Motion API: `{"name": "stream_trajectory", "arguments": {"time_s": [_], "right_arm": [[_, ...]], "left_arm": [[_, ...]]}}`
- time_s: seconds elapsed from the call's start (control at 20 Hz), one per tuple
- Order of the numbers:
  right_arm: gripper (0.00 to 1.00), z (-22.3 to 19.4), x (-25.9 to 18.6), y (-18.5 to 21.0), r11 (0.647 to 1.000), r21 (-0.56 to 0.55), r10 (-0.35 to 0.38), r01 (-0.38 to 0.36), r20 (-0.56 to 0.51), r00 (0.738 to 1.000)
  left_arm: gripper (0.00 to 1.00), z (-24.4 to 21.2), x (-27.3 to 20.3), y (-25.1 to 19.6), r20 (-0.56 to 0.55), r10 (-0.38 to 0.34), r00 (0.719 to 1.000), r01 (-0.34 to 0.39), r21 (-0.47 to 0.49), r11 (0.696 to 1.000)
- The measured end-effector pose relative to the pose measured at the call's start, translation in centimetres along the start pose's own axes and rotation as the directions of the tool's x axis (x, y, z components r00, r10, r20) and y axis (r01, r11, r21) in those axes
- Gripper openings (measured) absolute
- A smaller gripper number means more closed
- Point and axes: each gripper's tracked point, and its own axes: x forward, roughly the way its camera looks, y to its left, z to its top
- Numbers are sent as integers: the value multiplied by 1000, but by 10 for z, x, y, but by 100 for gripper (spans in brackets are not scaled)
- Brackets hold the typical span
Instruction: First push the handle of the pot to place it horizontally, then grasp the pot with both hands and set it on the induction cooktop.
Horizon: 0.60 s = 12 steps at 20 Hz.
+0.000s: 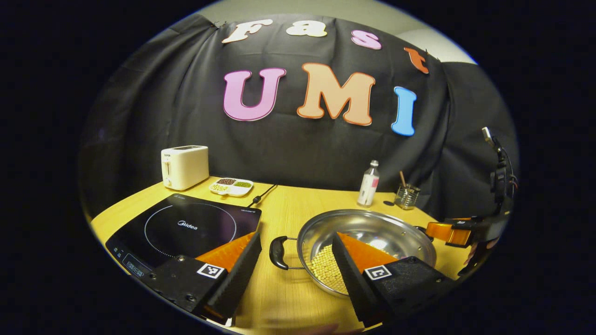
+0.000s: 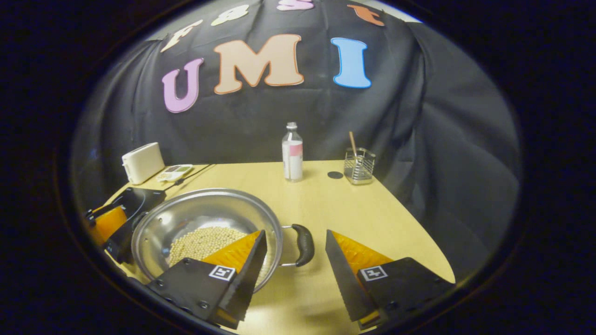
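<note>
Grippers stand apart, left gripper [image 1: 294,260] and right gripper [image 2: 293,253] each straddling a pot [image 1: 368,232] handle; close both evenly before lifting toward the cooktop [image 1: 191,228].

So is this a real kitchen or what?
Probably not a real one: it looks like a pretend kitchen set up on a table in a booth. There's a cooktop, a pot with beans in it, and a toaster, but black cloth hangs behind instead of kitchen walls.
</note>
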Motion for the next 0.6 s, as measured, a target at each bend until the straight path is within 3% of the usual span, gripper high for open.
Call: {"name": "stream_trajectory", "arguments": {"time_s": [0.3, 0.45, 0.6], "right_arm": [[83, -17, 39, 7, 1000, -16, 24, -26, -76, 997], [87, -25, 51, 11, 999, -42, 25, -29, -96, 995], [81, -24, 57, 15, 998, -42, 32, -36, -97, 995]], "left_arm": [[94, -31, 36, 19, -99, 92, 991, -94, -20, 995], [94, -48, 51, 17, -154, 97, 983, -100, -10, 995], [84, -62, 62, 19, -206, 114, 972, -114, 12, 993]]}}
